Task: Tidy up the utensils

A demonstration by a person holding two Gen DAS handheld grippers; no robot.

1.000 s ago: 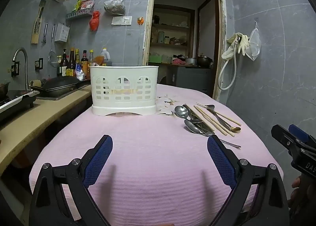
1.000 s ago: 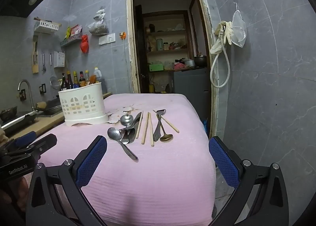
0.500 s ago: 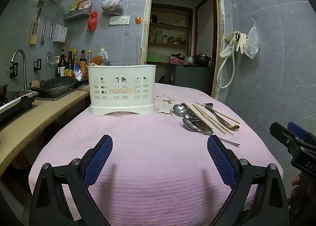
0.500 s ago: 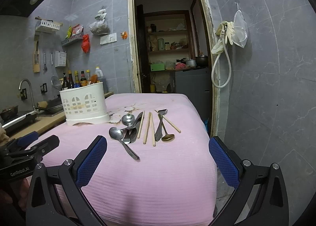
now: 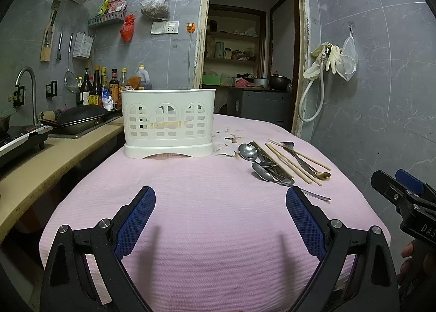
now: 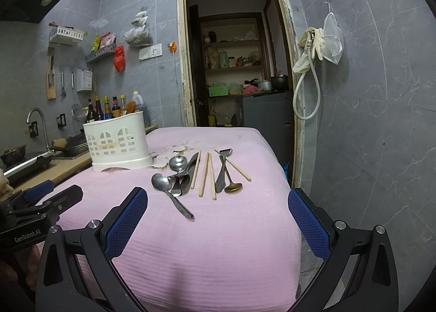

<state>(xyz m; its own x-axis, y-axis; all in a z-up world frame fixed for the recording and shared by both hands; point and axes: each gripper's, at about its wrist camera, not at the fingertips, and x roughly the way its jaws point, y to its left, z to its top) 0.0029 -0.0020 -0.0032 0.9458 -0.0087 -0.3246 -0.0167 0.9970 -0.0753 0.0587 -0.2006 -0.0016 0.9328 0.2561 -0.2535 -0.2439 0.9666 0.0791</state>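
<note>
Utensils (image 6: 200, 176) lie flat on the pink cloth (image 6: 218, 244), bunched just right of the white perforated caddy (image 6: 117, 146): steel spoons and what looks like a knife nearest the caddy, then wooden chopsticks (image 6: 207, 173), then a dark spoon-like piece and a brass spoon (image 6: 233, 188) on the far side from it. Nothing is visible in the caddy yet, though its inside is hidden.

Your right gripper (image 6: 218, 216) is spread wide, empty, and faces the pile almost dead ahead. Your left gripper (image 5: 220, 216), also spread and empty, faces the caddy, with the pile off to its right. So the right one is better placed.

Long axes mostly run away from you, along your fingers' line. One steel spoon (image 6: 170, 193) angles out with its handle toward you, clear of the pile. My pick: take that handle first, closing across it.
</note>
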